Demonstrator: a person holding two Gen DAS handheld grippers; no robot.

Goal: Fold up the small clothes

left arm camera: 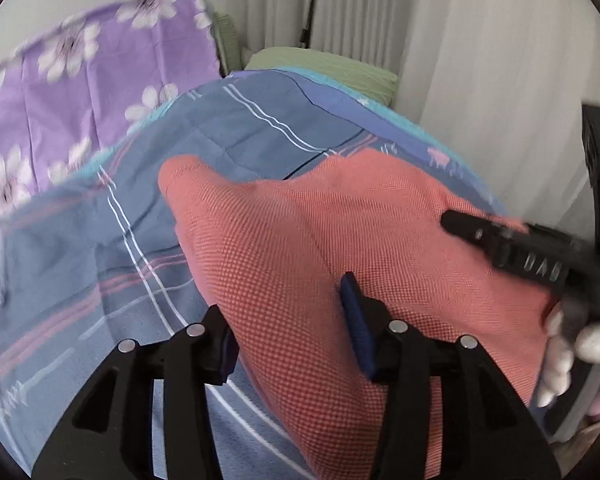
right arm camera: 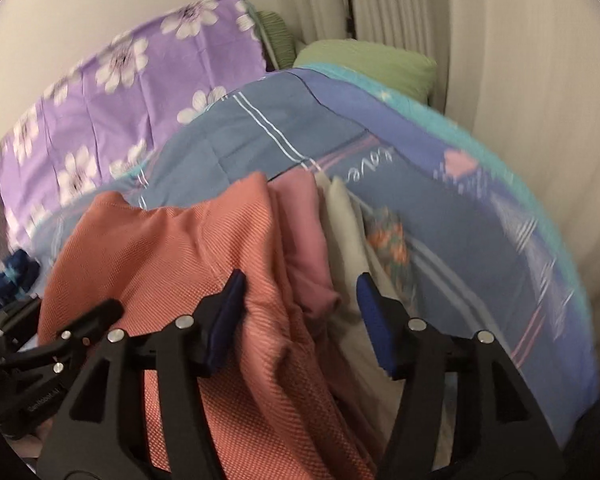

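Note:
A coral-orange knit garment lies spread on the blue patterned bedspread. My left gripper is open, its jaws wide apart with the garment's near edge between them. My right gripper shows from the side in the left wrist view, over the garment's right part. In the right wrist view the right gripper is open above the orange garment, a pink garment and a cream garment lying side by side.
A purple floral pillow and a green pillow lie at the head of the bed. White curtains hang beyond. A dark blue cloth lies at the left. The bed's edge curves along the right.

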